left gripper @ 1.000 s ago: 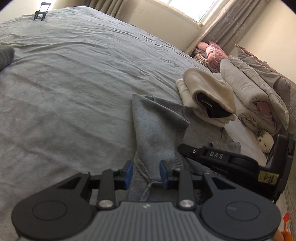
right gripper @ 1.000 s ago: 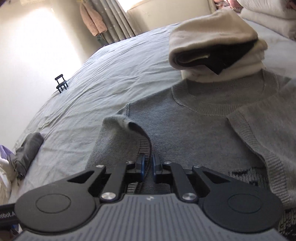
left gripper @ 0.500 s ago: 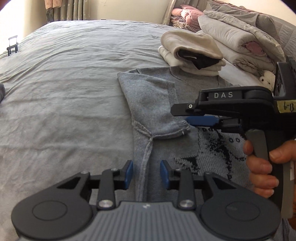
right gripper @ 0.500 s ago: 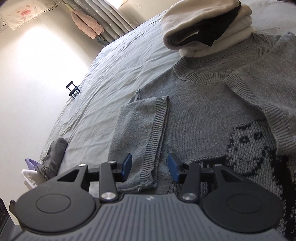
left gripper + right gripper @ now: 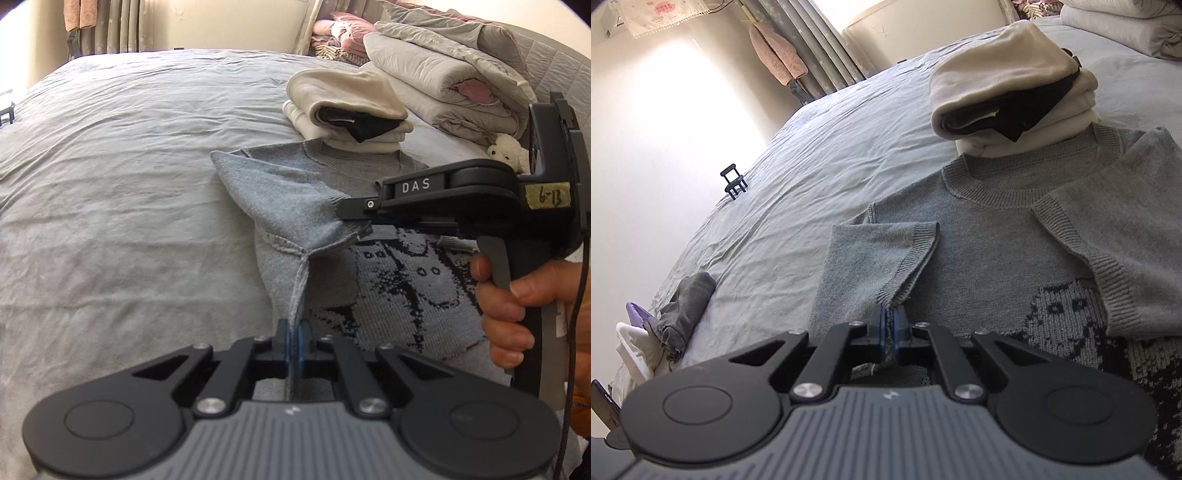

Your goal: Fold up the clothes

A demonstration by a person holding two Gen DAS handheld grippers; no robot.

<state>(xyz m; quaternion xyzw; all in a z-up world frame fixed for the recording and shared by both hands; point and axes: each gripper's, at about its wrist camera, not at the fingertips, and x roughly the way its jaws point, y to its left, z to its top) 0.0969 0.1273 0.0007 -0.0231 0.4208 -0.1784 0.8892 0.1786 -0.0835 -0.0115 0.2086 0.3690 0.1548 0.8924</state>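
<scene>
The left gripper (image 5: 293,332) pinches the grey sweater's (image 5: 399,295) side seam; the right gripper (image 5: 890,326) clamps its sleeve cuff; the sweater lies below the folded stack (image 5: 351,107); uneven pulling may skew the fold.

Both wrist cameras sit low and close over the grey sweater (image 5: 295,206), looking along their fingers toward the far folded stack (image 5: 351,110); both views share these.
</scene>
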